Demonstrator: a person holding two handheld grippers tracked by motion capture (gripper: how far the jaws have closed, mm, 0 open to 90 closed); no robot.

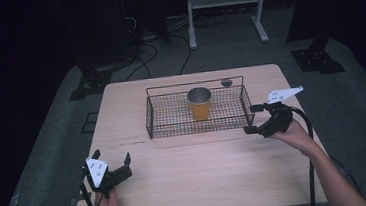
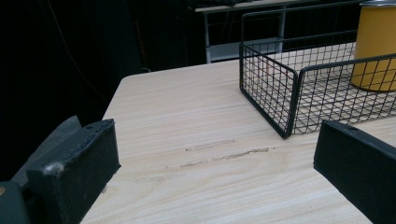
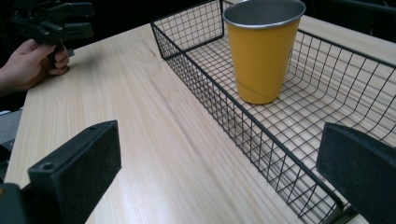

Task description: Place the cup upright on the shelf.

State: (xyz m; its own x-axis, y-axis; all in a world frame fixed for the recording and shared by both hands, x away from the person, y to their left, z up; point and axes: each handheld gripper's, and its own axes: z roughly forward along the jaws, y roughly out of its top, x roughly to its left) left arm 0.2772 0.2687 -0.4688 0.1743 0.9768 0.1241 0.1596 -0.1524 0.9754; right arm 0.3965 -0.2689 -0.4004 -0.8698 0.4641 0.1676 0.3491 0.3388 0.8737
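Light wooden table (image 1: 196,167) on grey floor, room dark beyond. Yellow cup (image 1: 200,103) stands upright in black wire basket (image 1: 172,116). Right gripper (image 1: 253,119) released, at the basket's right end, near the cup. Left gripper (image 1: 110,159) released, well apart. Cup top cut off in left gripper view.

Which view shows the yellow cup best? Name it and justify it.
The right gripper view: the yellow cup stands close and whole, upright in the wire basket, its metal inside visible. The high view shows it small from above. The left gripper view cuts it off at the frame's edge.
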